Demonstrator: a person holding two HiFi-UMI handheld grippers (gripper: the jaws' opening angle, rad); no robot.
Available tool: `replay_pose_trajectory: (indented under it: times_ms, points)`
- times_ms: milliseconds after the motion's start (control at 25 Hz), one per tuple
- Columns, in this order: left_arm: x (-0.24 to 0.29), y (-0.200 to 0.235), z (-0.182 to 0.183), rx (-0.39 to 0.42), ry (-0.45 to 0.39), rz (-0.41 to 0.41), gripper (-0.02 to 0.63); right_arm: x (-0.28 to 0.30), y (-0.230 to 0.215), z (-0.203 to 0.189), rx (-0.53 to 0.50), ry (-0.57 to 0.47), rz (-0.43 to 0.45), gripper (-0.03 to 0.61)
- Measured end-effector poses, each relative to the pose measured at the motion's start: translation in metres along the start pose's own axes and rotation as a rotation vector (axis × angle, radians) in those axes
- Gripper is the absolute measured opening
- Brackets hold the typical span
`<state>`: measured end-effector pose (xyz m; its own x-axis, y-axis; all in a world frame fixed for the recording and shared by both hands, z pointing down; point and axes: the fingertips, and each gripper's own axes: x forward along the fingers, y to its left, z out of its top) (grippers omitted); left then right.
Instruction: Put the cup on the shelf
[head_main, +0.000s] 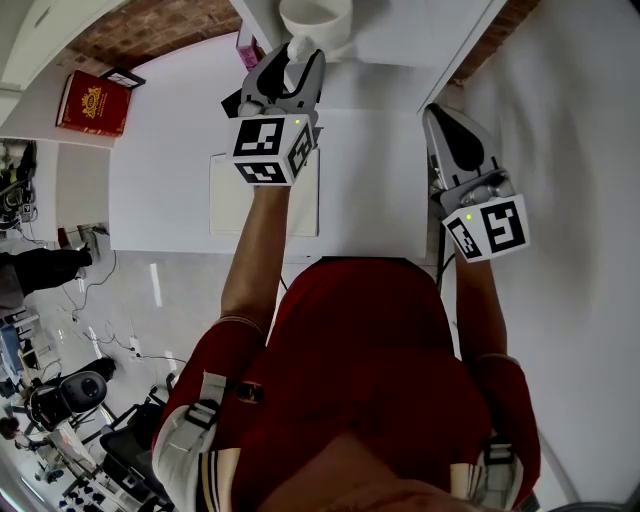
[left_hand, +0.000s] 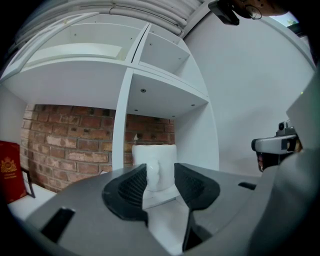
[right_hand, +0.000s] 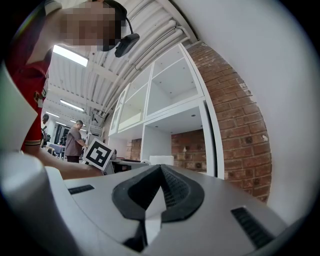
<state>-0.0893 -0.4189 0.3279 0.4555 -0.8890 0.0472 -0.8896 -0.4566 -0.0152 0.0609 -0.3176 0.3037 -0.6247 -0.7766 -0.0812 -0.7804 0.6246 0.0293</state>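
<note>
Cup (head_main: 315, 18) upright on shelf (head_main: 400, 40), handle (left_hand: 153, 172) toward me | my left gripper (head_main: 300, 55): fingers apart, handle between them | my right gripper (head_main: 440, 112): fingers closed together, empty

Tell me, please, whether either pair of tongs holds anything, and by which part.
Nothing is held: the left tongs stand open with the handle of the cup between them, and the right tongs are shut and empty.

Bright, even light, fisheye edges, perhaps soft
</note>
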Motion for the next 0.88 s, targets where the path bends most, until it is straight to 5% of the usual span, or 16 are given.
replay_pose_trajectory:
  times_ms: [480, 880]
  points:
    - [-0.030, -0.010, 0.004, 0.009, -0.016, 0.007, 0.155, -0.009, 0.015, 0.005, -0.004, -0.008, 0.014, -0.003]
    - [-0.066, -0.046, 0.020, 0.016, -0.039, -0.078, 0.153, -0.016, 0.034, 0.014, -0.003, -0.027, 0.033, -0.003]
